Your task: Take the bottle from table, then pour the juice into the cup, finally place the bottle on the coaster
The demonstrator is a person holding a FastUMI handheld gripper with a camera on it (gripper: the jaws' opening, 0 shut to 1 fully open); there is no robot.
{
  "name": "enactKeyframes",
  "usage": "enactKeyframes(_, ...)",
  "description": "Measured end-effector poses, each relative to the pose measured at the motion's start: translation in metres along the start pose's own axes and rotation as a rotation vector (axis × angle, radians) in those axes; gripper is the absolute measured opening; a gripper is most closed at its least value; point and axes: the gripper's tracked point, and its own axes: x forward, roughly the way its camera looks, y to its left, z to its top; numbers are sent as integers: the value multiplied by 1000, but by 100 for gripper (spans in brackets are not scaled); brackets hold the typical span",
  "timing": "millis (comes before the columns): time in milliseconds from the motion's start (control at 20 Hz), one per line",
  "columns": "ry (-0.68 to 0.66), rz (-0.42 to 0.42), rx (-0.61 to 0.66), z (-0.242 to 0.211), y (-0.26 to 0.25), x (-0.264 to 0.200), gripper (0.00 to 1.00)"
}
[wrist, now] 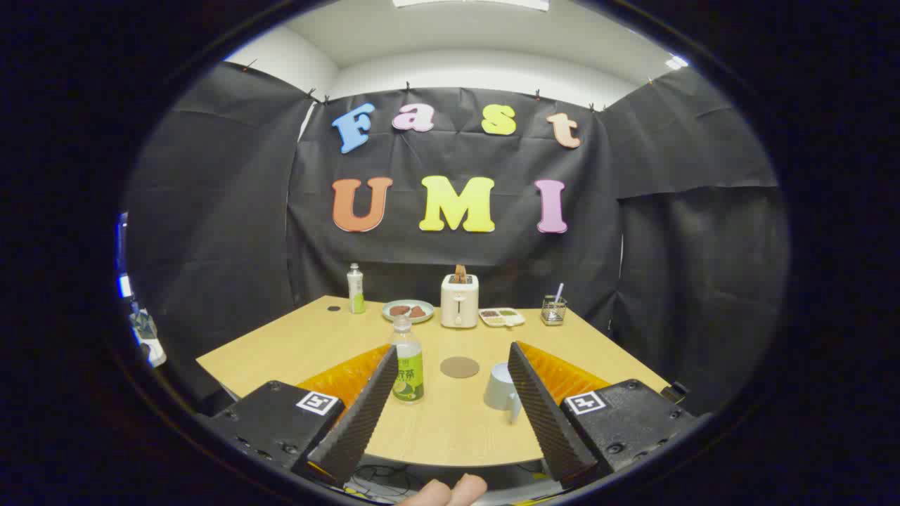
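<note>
From the gripper view, your gripper (450,365) is spread wide and holds nothing. The bottle (407,367) stands upright on the bench (295,344), long axis vertical, just ahead of the left finger and touching its inner edge in the picture, so I judge you need to shift left to centre it before closing. The cup (501,386) sits just inside the right finger, its right side hidden behind that finger. The coaster (460,367) lies flat between bottle and cup, slightly beyond both. Whether the cup already holds any juice cannot be made out.
</note>
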Motion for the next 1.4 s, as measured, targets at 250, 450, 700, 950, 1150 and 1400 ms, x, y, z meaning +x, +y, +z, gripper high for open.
enactKeyframes(250,-1,5,30,-7,-1,6,100)
enactKeyframes(450,2,11,39,-15,-2,17,100)
enactKeyframes(700,-43,23,56,-15,-2,25,100)
enactKeyframes(950,-69,35,118,-27,-6,43,100)
enactKeyframes(1150,-36,-5,57,-51,-6,71,100)
enactKeyframes(1400,11,18,44,-81,11,108,100)
